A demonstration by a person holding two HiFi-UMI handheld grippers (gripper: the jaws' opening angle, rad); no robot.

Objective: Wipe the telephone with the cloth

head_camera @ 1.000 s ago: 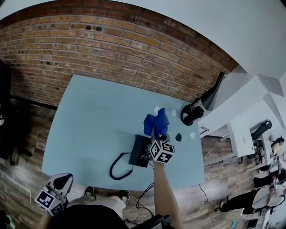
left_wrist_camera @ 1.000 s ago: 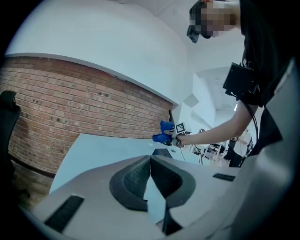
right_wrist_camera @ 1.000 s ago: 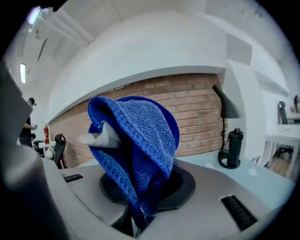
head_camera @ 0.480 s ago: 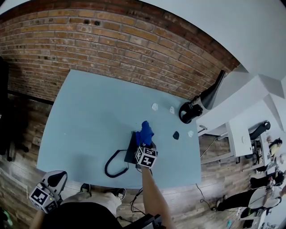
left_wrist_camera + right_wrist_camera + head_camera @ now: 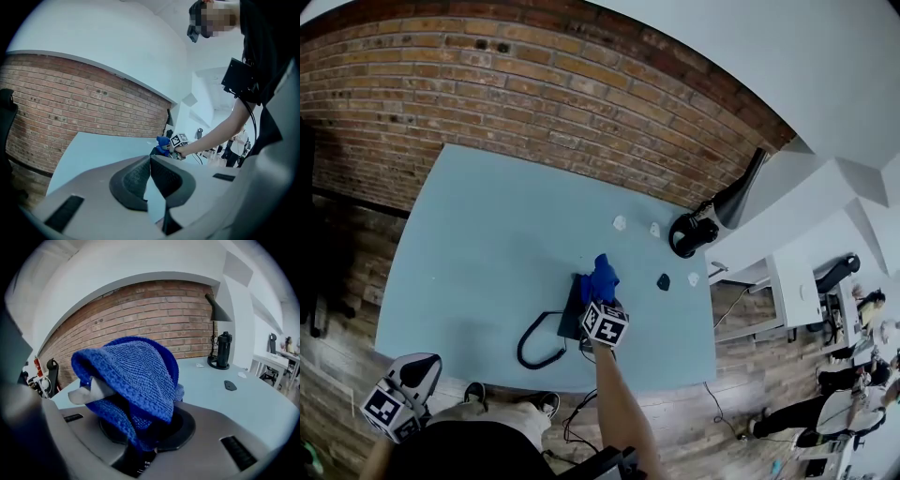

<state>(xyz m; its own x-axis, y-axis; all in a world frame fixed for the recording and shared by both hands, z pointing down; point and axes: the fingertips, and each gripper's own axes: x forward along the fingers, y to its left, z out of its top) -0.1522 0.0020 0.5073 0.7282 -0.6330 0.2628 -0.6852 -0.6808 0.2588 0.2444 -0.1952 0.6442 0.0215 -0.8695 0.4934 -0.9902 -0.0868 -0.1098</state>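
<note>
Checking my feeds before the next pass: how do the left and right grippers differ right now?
The right gripper is shut on the blue cloth; the left gripper is shut on nothing. The right gripper is over the telephone; the left gripper hangs beyond the table's near edge. Both carry marker cubes.

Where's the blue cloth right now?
In the head view, the blue cloth is bunched in the right gripper, over the black telephone.
</note>
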